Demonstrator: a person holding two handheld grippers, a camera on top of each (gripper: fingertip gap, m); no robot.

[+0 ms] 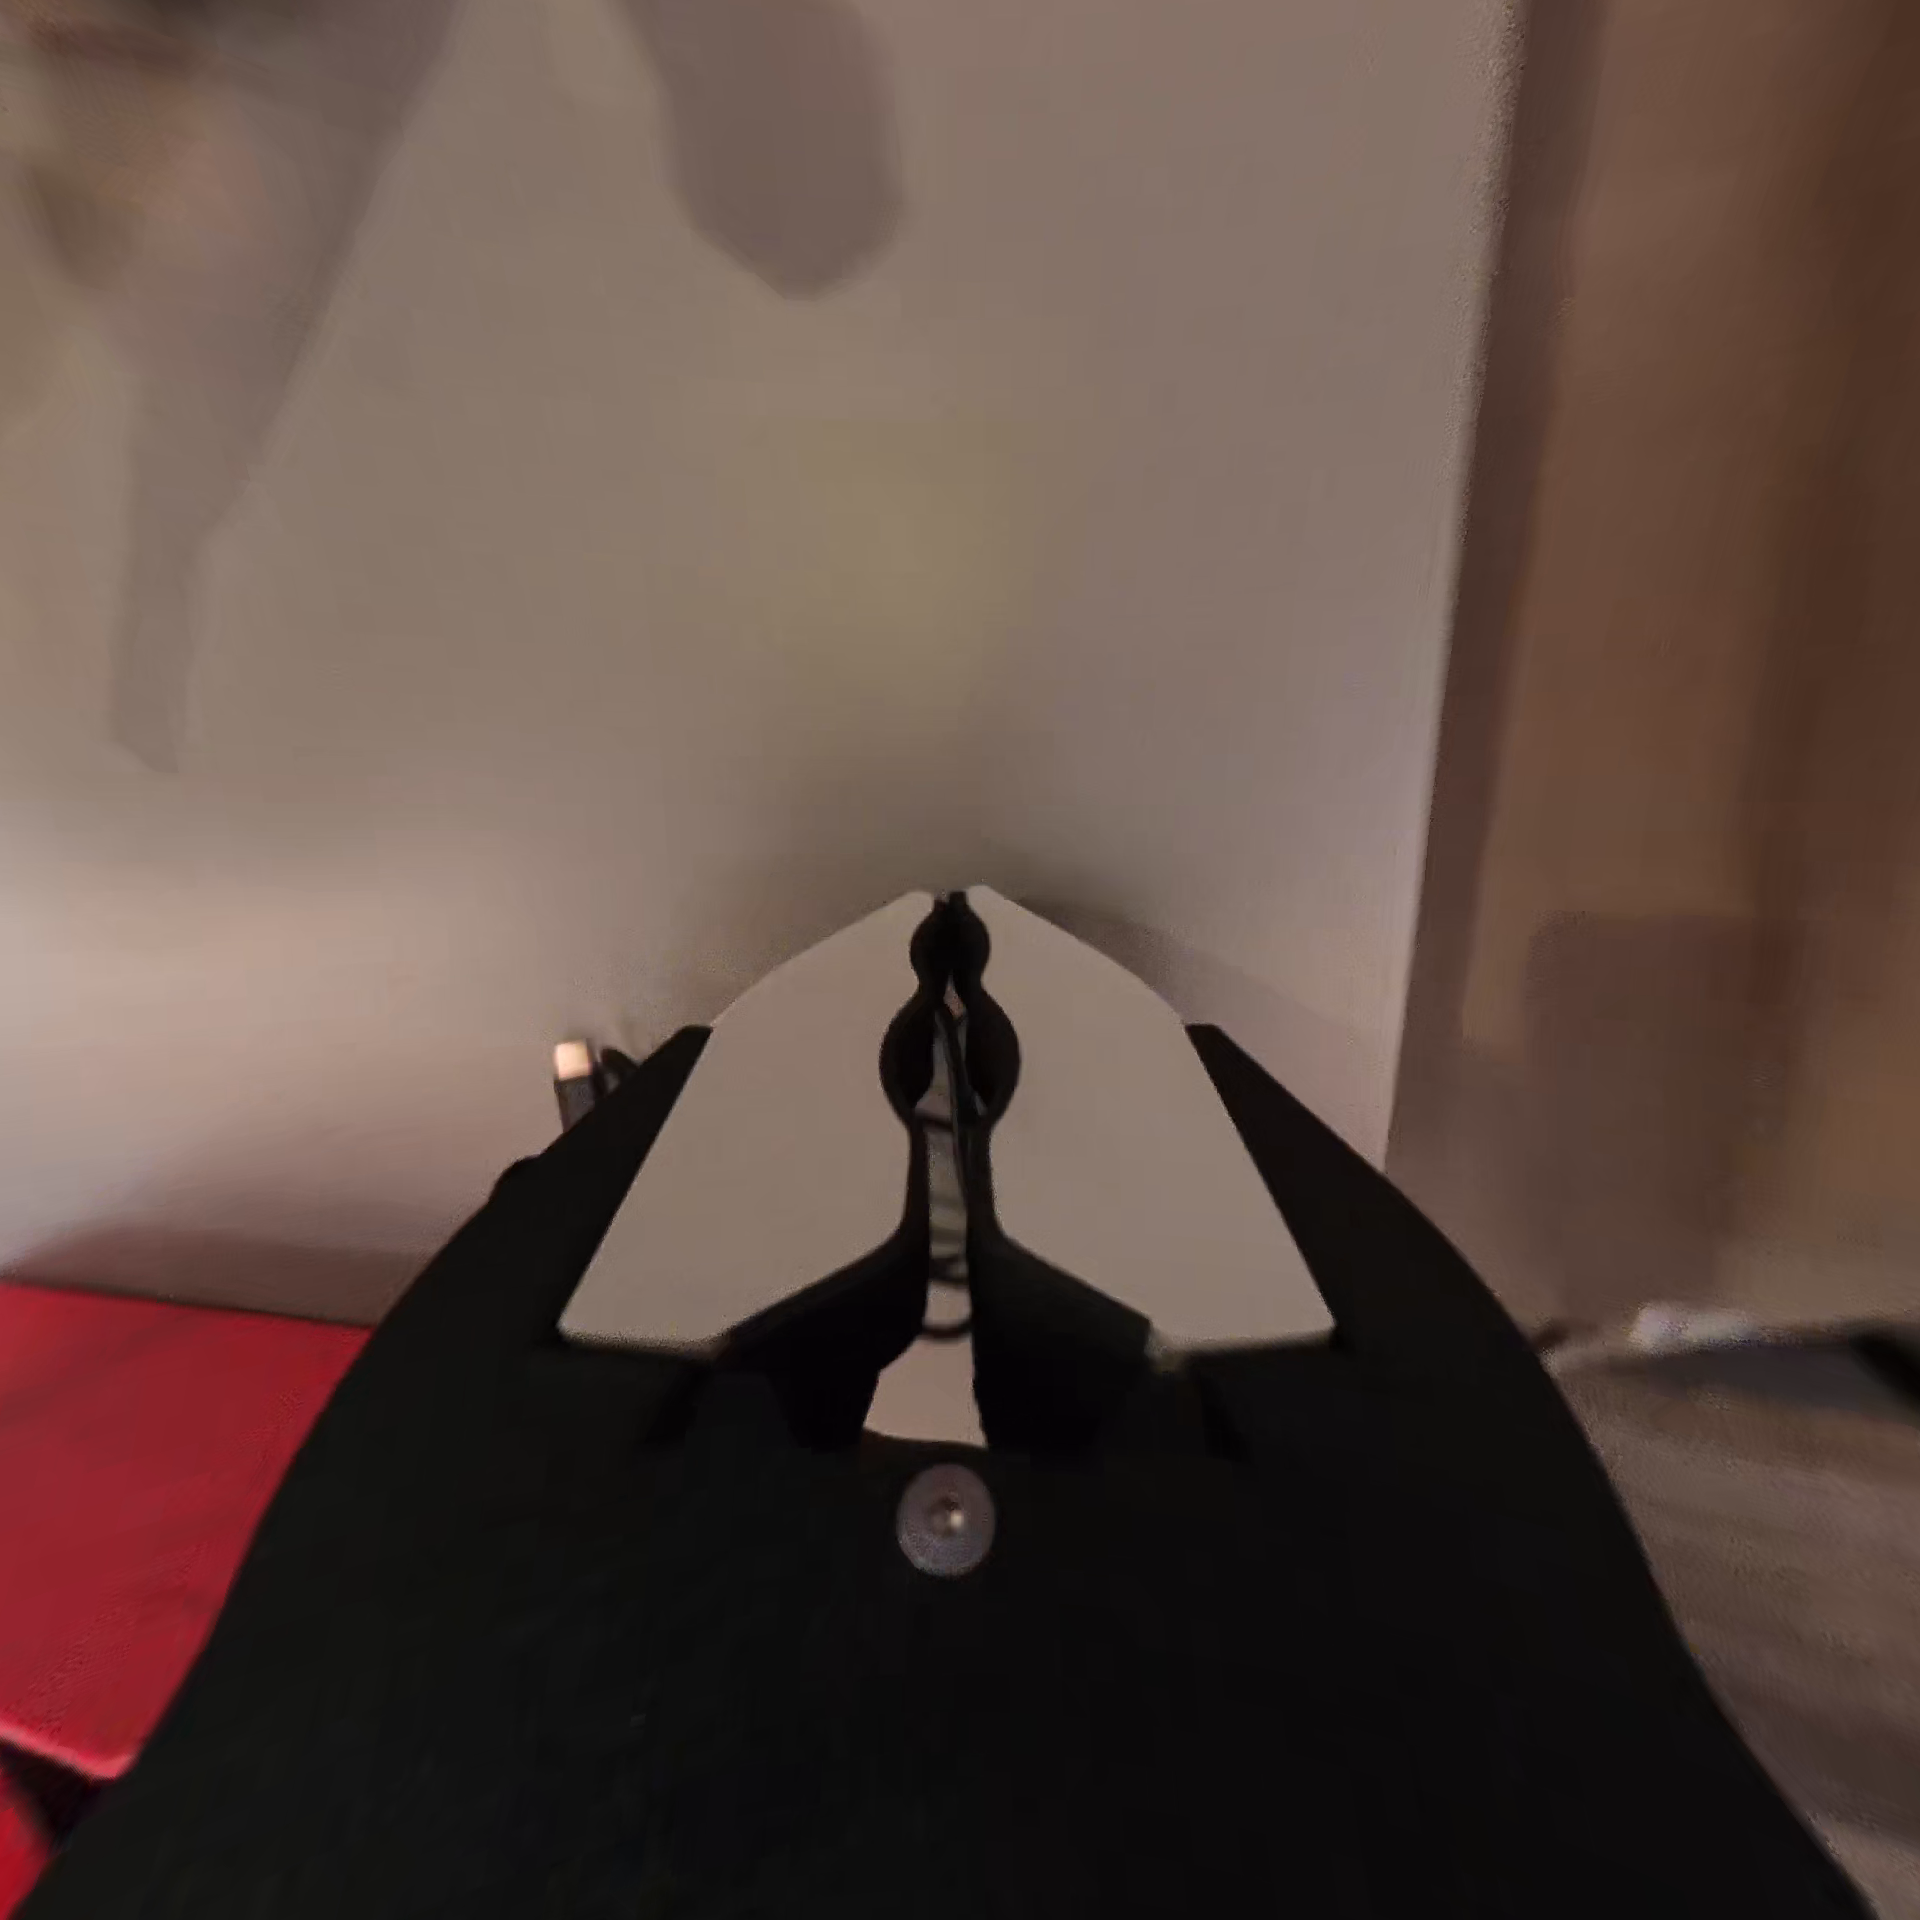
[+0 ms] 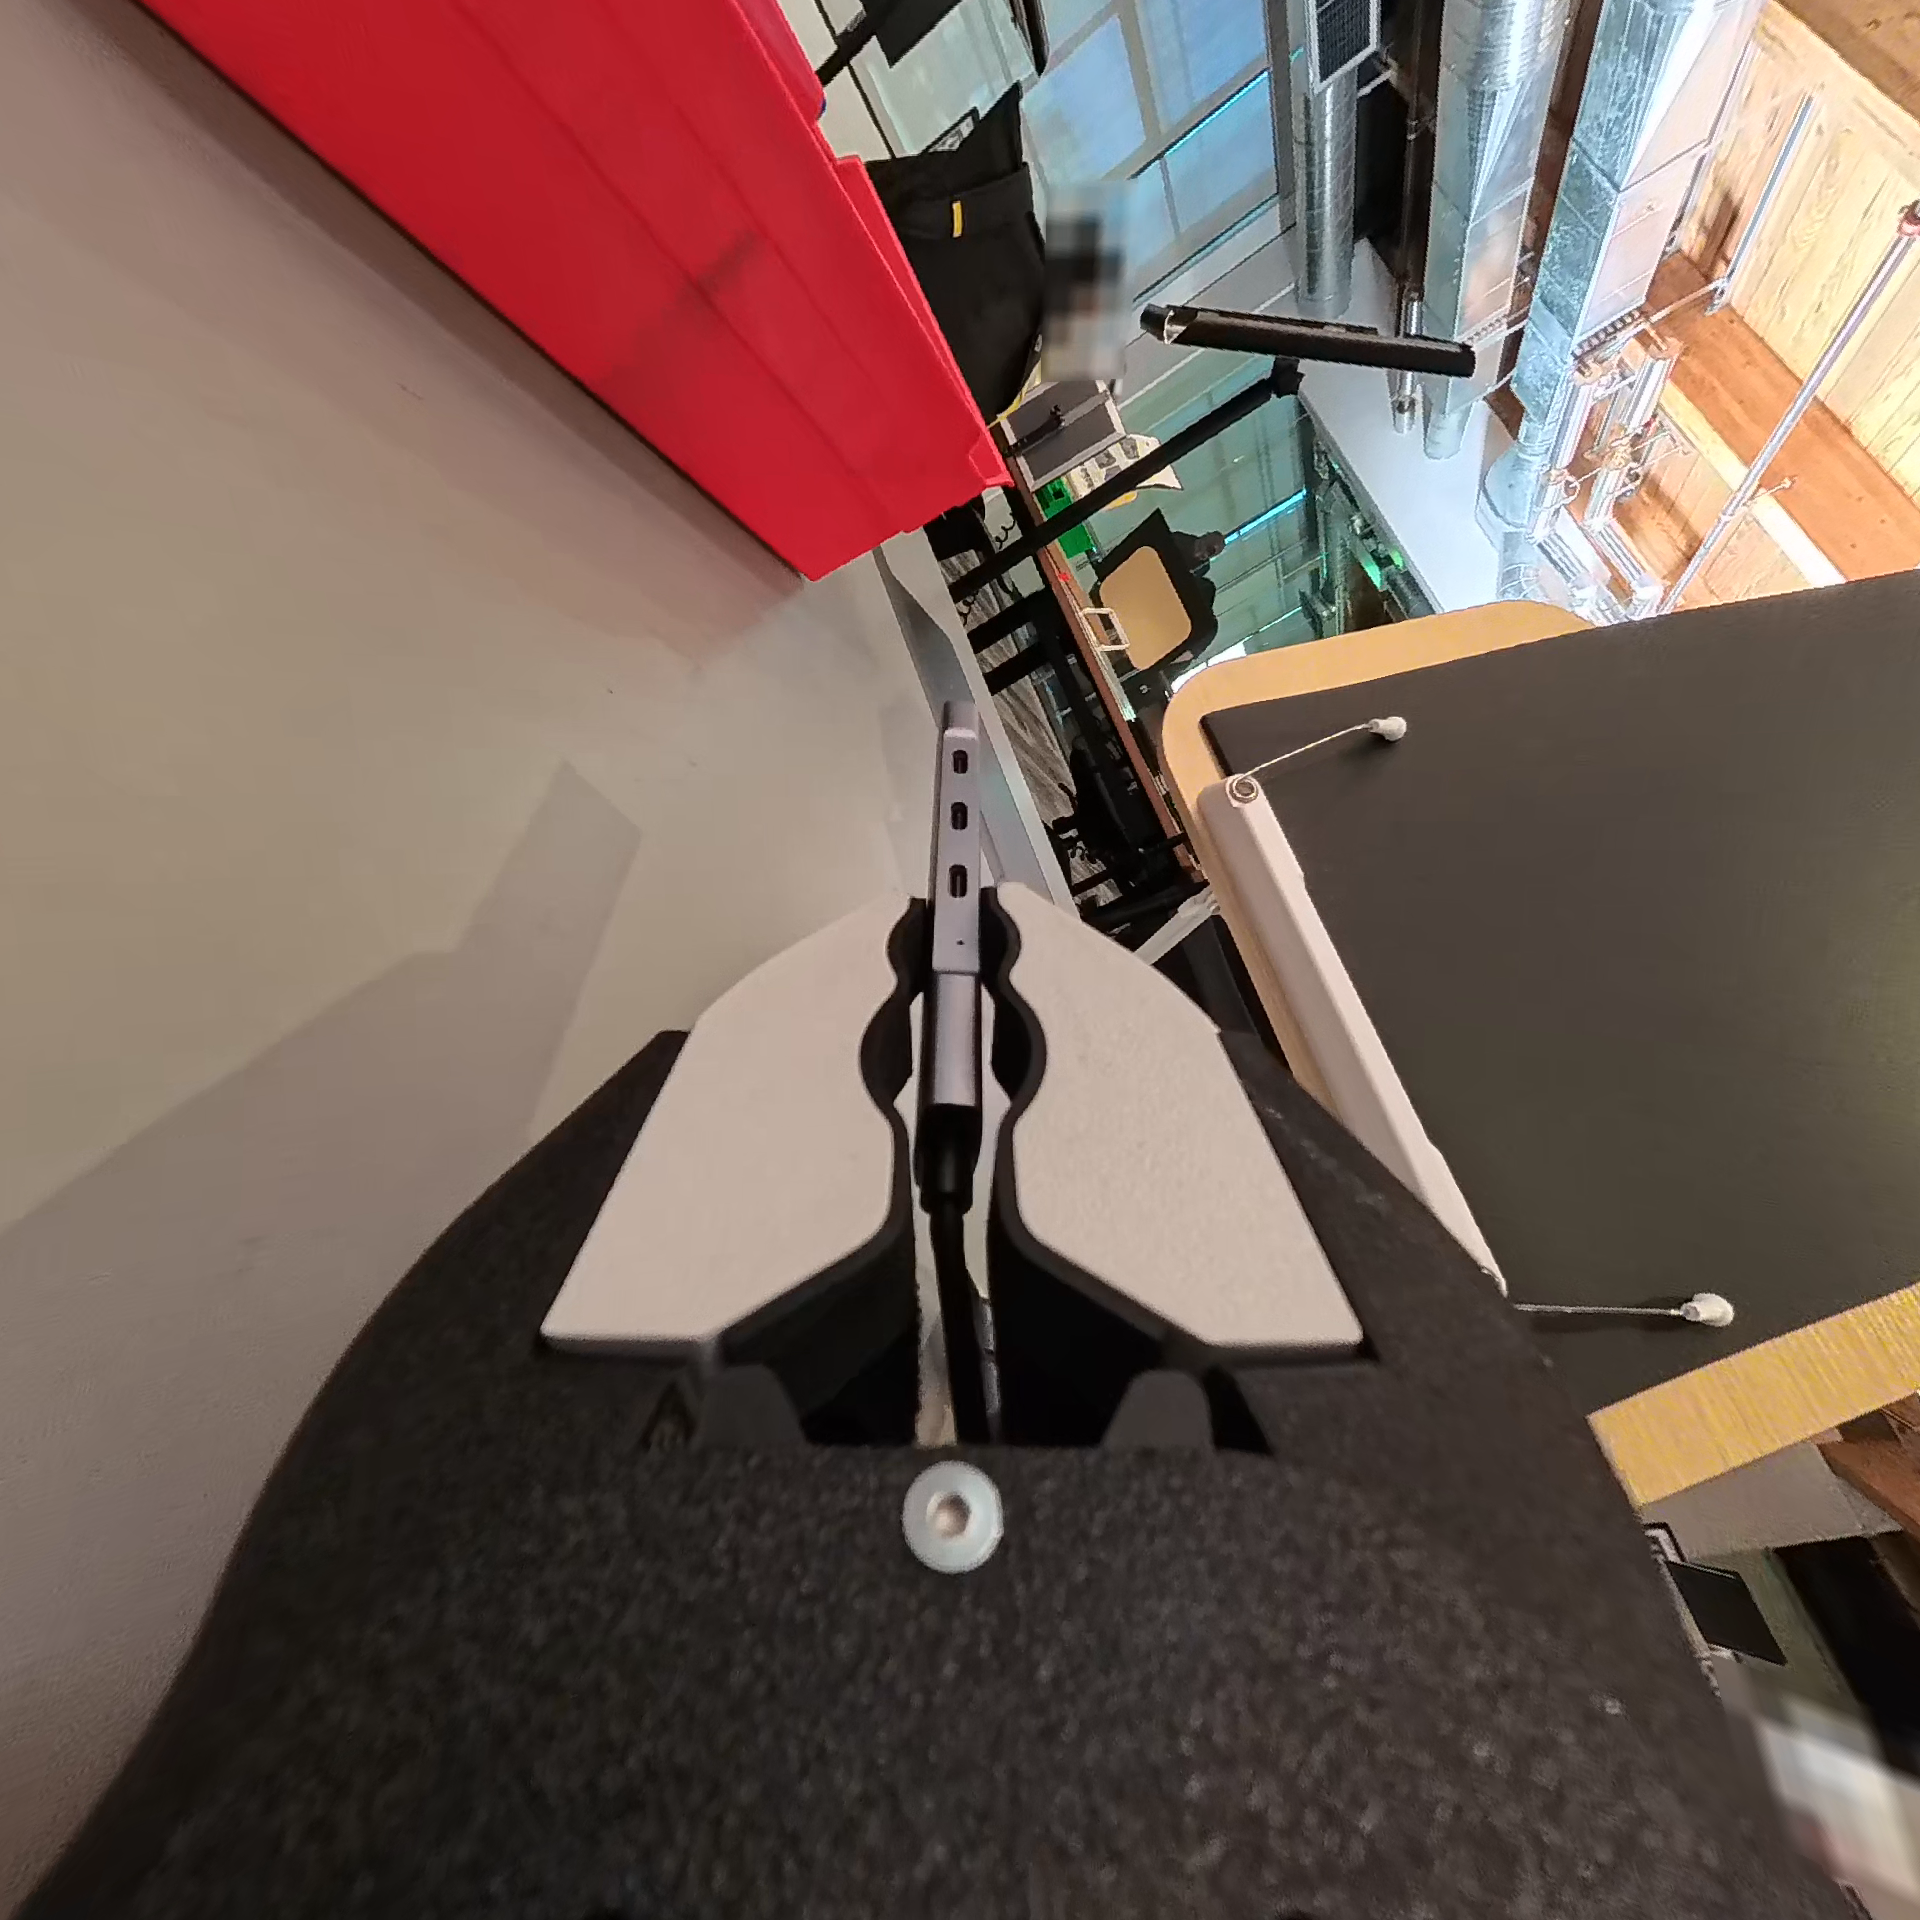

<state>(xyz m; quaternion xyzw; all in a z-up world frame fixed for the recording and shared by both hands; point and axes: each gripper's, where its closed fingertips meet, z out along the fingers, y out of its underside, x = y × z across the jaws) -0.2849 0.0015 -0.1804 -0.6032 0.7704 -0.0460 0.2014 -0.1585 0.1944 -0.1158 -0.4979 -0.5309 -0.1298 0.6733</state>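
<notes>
In the left wrist view my left gripper is shut, its fingertips together close to a pale surface. A thin black cable runs through the hollows between its fingers. The cable's plug sticks out just left of the left finger and stays sharp while the background is blurred. In the right wrist view my right gripper is shut on a slim grey hub, held edge-on. Its row of ports reaches beyond the fingertips. The hub's black cable runs back between the fingers.
Red bins stand on the pale table to the upper left. A black board with a wooden edge is close on the right. In the left wrist view a red thing lies at the lower left and a brown surface on the right. The grippers' ends are close to 25 centimetres from one another.
</notes>
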